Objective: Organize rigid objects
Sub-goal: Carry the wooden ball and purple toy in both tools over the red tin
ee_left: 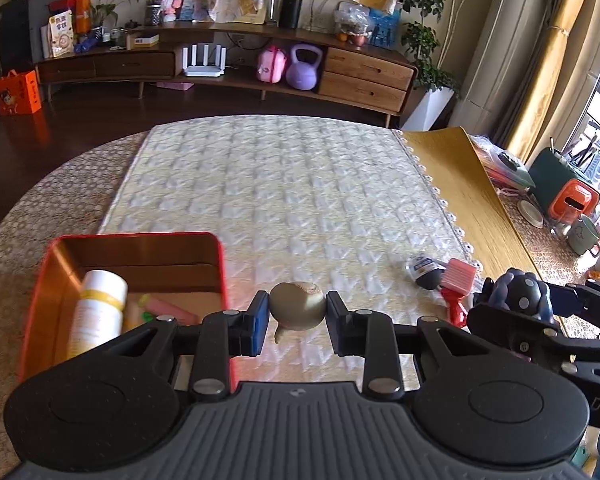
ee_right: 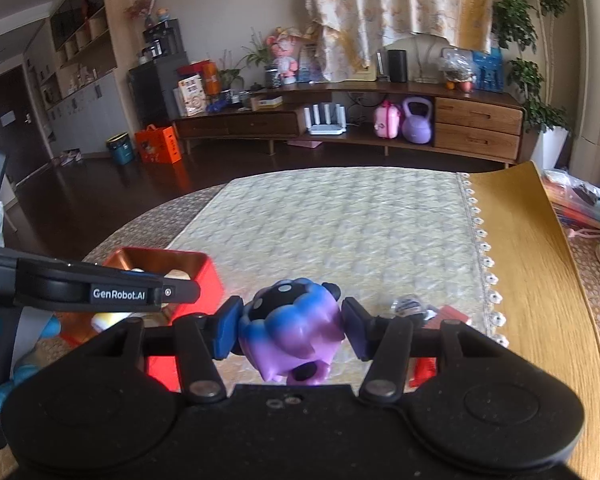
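Left gripper (ee_left: 297,312) clamps a smooth round tan knob (ee_left: 297,305); right gripper (ee_right: 292,330) clamps a lumpy, dotted blue-purple toy (ee_right: 290,334).

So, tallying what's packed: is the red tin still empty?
No: the left wrist view shows a white bottle and pink items already lying inside the red tin.

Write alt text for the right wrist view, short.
The right tongs are shut on a knobbly blue-to-purple toy with a black, dotted top, held above a quilted cream table mat. To the left, the left tongs' black arm crosses in front of a red tin; a wooden sideboard lines the far wall.
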